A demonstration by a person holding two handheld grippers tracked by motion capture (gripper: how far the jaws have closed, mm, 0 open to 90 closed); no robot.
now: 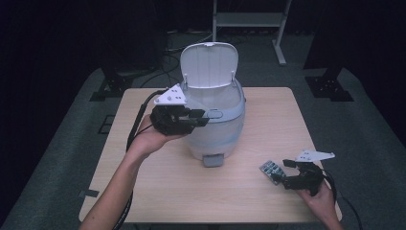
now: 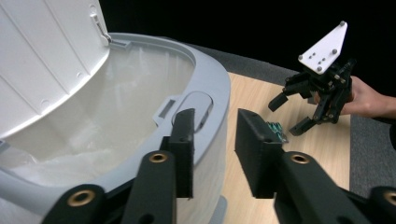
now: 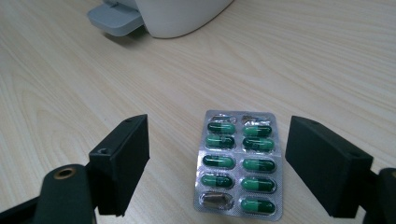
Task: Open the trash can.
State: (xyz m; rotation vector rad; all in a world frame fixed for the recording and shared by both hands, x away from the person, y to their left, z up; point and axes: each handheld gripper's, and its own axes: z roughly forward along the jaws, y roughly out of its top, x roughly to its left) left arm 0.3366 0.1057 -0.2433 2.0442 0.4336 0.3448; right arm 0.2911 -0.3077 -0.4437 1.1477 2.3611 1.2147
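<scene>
With the bin (image 1: 214, 122) at the middle of the table (image 1: 268, 206) taken as landmark, the blister pack (image 1: 271, 171) is laid flat to its front right, the left gripper (image 1: 201, 117) at its left rim, the right gripper (image 1: 286, 173) over the pack.

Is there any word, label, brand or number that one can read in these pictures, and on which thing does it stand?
None can be read.
Blister pack: foil and green capsules, no print visible.
Bin, its lid and pedal: plain, no label.
Gripper plates: holes, no marks.
</scene>
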